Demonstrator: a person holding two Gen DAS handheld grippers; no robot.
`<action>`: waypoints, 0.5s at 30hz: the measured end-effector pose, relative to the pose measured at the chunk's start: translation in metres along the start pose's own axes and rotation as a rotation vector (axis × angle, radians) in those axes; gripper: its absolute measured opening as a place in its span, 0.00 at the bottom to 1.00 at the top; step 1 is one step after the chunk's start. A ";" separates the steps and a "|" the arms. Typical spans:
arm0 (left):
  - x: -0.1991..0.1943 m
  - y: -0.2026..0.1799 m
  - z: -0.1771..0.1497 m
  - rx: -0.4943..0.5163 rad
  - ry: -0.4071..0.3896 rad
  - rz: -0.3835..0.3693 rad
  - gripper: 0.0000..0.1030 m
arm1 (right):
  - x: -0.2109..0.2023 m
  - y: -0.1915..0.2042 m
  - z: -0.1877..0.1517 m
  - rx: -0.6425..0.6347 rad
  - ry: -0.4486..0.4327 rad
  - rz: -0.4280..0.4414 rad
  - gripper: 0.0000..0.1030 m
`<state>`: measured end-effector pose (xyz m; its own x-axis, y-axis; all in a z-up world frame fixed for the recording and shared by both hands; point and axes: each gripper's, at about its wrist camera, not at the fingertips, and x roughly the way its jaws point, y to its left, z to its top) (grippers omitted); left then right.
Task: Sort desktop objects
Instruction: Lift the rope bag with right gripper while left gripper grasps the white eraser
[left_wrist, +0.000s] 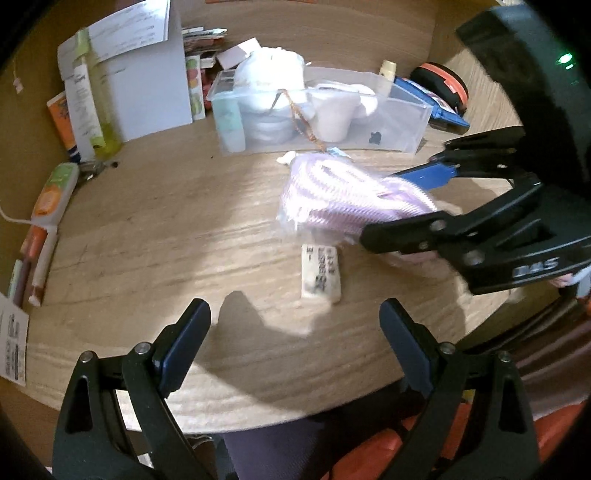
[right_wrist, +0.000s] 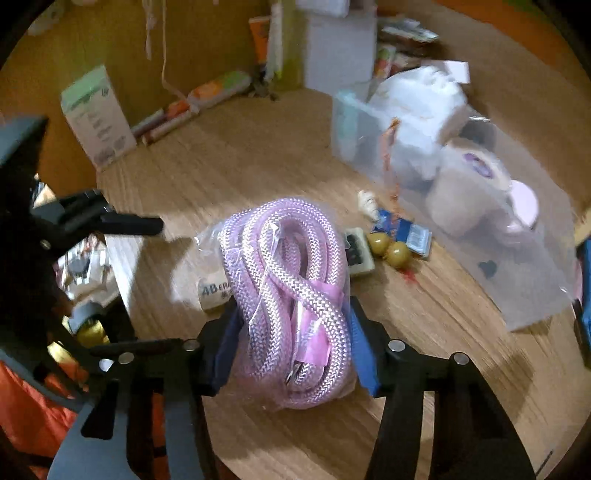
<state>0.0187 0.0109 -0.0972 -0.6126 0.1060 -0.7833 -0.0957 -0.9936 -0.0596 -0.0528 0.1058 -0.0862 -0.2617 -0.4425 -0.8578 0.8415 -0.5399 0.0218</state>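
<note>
Rope (right_wrist: 291, 295): pink braided coil in clear bag, gripped between jaws of right gripper (right_wrist: 291, 332), raised over bench (left_wrist: 147, 229) mid-field, short of bin (left_wrist: 402, 122). Lift judged from blur and from eraser visible beneath bag in left view; contact with bench not ruled out.

Left gripper (left_wrist: 295, 332): jaws wide apart, holding nothing, low over near bench edge.

Bin: clear plastic, rear centre, already holding white bags, a cup and a pale bottle; some room at right end.

Eraser (left_wrist: 320, 275): loose, flat, printed, just below rope in left view.
Beads (right_wrist: 388, 247): two olive ones beside a blue packet, near bin front.
Pens, glue stick, boxes, papers: along left edge and back wall, well apart from rope.

Step in hand: carrying bagged rope toward a sorting place, probably bin.

Next move calls for: firm closure kept on slippery bag; travel clear of string hanging over bin front; lowering into free right end before release. Risk: bag sliding from jaws, coil spilling.
</note>
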 end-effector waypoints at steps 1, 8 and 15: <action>0.001 -0.001 0.002 0.004 -0.004 0.000 0.91 | -0.006 -0.003 0.000 0.015 -0.015 0.001 0.49; 0.014 -0.009 0.012 0.028 -0.013 0.036 0.63 | -0.044 -0.031 -0.011 0.140 -0.103 -0.016 0.49; 0.021 -0.017 0.013 0.065 -0.023 0.072 0.29 | -0.060 -0.042 -0.022 0.189 -0.148 -0.083 0.49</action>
<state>-0.0026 0.0305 -0.1041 -0.6374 0.0363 -0.7697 -0.1012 -0.9942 0.0369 -0.0618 0.1706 -0.0470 -0.4044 -0.4836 -0.7762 0.7147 -0.6967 0.0618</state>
